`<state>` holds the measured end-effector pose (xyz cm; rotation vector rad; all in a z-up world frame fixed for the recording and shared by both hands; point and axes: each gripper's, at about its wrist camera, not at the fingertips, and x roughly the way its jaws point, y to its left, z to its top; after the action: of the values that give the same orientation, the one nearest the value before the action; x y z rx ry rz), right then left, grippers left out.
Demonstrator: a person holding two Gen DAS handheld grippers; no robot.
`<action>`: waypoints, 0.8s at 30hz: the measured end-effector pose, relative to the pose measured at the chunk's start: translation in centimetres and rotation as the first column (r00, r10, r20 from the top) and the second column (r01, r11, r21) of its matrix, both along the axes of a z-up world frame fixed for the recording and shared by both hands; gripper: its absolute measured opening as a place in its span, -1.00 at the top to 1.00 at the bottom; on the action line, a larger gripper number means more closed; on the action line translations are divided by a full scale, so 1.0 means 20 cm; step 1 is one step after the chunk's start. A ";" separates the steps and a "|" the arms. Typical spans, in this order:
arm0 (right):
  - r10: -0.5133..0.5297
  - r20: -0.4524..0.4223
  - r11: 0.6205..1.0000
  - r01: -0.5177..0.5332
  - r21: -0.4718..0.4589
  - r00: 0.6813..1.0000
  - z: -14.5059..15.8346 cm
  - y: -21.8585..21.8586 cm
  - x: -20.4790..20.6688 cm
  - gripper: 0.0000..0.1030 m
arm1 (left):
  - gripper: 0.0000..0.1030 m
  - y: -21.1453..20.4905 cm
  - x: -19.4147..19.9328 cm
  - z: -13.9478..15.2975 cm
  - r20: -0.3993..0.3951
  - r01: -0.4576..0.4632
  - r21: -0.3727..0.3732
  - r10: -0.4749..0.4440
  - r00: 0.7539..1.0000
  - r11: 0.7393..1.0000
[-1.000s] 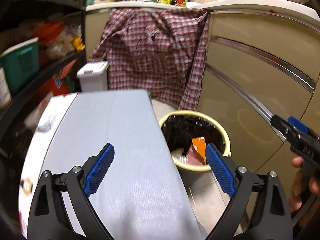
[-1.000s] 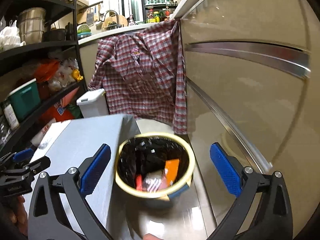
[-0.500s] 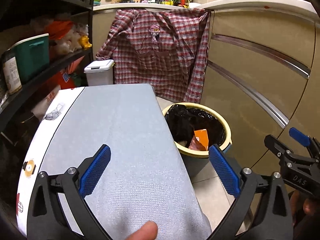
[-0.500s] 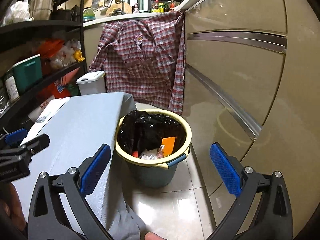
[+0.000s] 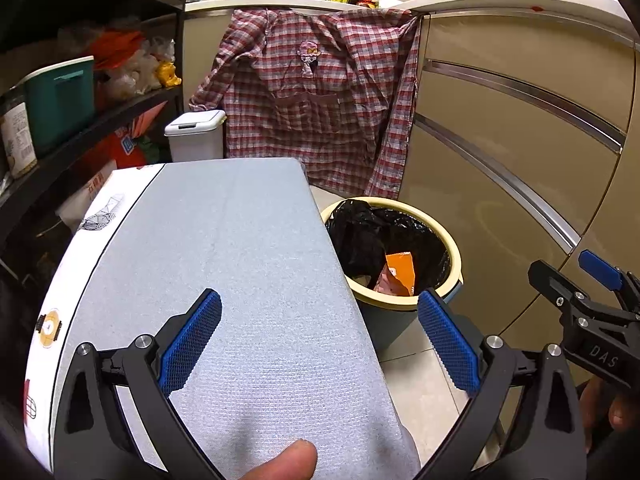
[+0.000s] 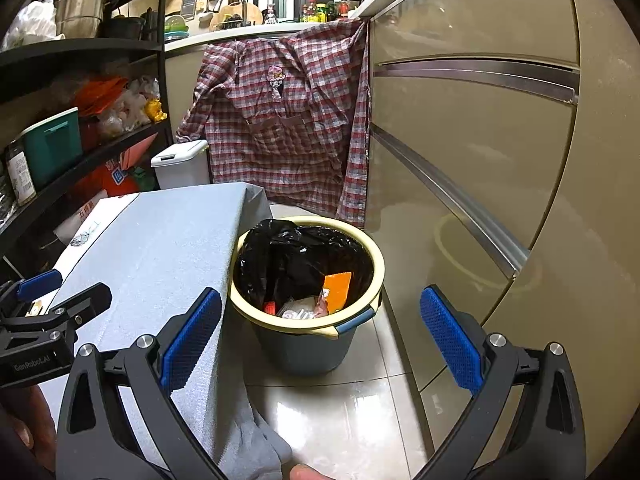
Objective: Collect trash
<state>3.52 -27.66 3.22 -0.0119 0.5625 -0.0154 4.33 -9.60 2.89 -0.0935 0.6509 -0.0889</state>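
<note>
grippers have both backed off and lifted over the last second, so you're now looking at the bin from further out instead of right down into it. your left gripper [image 5: 318, 344] is spread wide with nothing between the blue pads, hovering over the grey cloth-covered table [image 5: 224, 264]. your right gripper [image 6: 318, 344] is just as wide apart and just as empty, aimed at the trash bin [image 6: 306, 276] on the tiled floor [image 6: 344, 408].

trash itself is already in the bin: an orange wrapper [image 6: 337, 286] and some crumpled pale packaging [image 6: 298, 308] sit at the bottom of the black liner [image 6: 280, 252]. bin stands just beside the table's edge, in front of the plaid shirt [image 6: 280, 120] hanging off the counter.

what that pullback means, i'd guess: the drop is done and you're clear of the rim. from here the tabletop looks bare, no loose rubbish that i can spot in either view, so either you're finished or the next piece is somewhere out of frame.
</note>
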 end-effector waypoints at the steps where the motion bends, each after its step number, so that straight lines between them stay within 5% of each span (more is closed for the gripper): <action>1: 0.000 0.001 1.000 0.000 -0.001 1.000 0.00 0.00 0.00 -0.90 | -0.85 0.00 0.00 0.00 0.000 0.000 0.002 0.000 1.000 1.000; 24: -0.008 0.009 1.000 0.008 0.004 1.000 0.02 0.01 -0.02 -0.90 | -0.85 -0.03 -0.01 0.00 0.002 0.004 -0.002 -0.004 1.000 1.000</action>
<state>3.20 -27.37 3.71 -0.0058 0.5537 -0.0217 4.13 -10.13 2.90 -0.0940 0.6486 -0.0937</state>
